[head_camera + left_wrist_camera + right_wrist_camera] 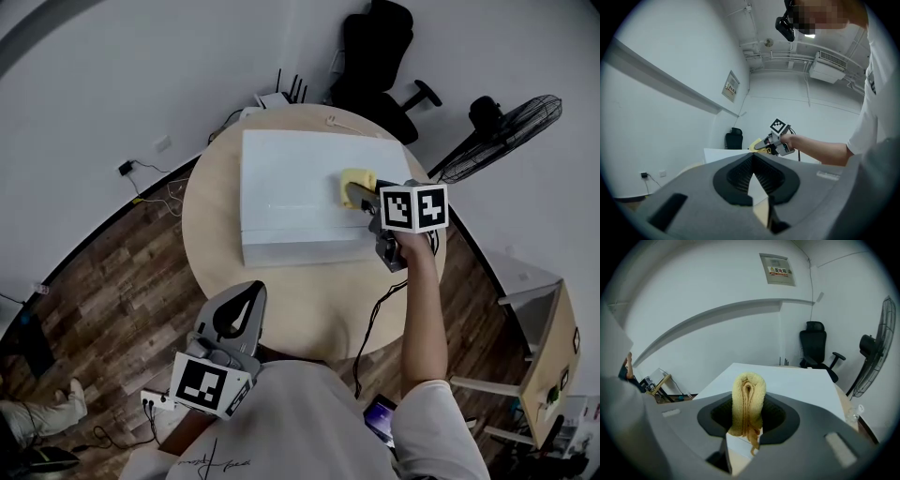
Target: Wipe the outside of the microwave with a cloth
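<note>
The white microwave [302, 197] stands on a round wooden table [225, 286]; its flat top faces up. My right gripper [357, 197] is shut on a folded yellow cloth [354, 183] and holds it over the right part of the microwave's top. In the right gripper view the cloth [748, 401] stands squeezed between the jaws, with the microwave top [797, 385] beyond it. My left gripper [246, 300] hangs low by the table's near edge, jaws closed with nothing between them. The left gripper view shows the microwave [723, 154] and the right gripper [761, 144] with the cloth ahead.
A black office chair [380, 47] and a standing fan [502, 127] are behind the table on the right. A router [277, 97] sits at the table's far edge. A black cable [373, 323] drops off the near edge. A wooden shelf [548, 361] stands at the right.
</note>
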Demonstrator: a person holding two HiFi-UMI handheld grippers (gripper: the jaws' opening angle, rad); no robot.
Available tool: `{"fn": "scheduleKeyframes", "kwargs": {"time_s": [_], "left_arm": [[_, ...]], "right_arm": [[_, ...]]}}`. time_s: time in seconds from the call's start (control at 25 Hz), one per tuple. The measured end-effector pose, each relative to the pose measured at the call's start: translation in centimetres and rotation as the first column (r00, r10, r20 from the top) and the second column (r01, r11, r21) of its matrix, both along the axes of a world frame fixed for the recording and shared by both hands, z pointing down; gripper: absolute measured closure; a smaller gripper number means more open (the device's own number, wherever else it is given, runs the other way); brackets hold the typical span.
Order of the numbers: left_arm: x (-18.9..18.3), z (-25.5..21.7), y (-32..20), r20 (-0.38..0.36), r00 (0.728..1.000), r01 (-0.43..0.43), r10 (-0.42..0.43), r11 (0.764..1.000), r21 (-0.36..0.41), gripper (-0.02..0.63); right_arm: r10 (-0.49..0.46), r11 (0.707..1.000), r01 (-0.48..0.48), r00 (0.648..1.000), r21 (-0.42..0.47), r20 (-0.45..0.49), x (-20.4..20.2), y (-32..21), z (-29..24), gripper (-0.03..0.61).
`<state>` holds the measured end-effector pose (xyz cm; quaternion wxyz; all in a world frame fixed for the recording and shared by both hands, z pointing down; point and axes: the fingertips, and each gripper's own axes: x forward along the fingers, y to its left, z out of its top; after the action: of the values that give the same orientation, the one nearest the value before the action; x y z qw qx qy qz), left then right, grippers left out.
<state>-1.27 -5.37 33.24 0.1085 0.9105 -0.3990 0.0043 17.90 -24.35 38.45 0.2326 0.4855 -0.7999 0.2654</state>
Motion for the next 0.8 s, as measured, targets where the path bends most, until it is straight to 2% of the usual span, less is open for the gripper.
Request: {"fn": "scheduleKeyframes", "kwargs": {"time_s": [0.32,0.56,0.8], "left_arm": [[3.2,0.4,-0.6,0.009,0.999,-0.041,0.042,0.999,-0.015,0.624],[4.9,0.7,-0.8,0.020,0.997,-0.070,0.070,0.997,-0.025,0.624],[5.7,1.1,-0.9,0.027,0.997,-0.077,0.078,0.996,-0.033,0.624]], "right_arm": [[0.121,0.991,-0.124,0.991,-0.046,-0.059,9.4,1.9,2.2,0.443],[0.211,0.973,-0.219,0.971,-0.069,-0.112,15.7,3.1,3.5,0.442],[0.244,0.959,-0.271,0.938,-0.081,-0.246,20.3,3.9,4.7,0.442]]}}
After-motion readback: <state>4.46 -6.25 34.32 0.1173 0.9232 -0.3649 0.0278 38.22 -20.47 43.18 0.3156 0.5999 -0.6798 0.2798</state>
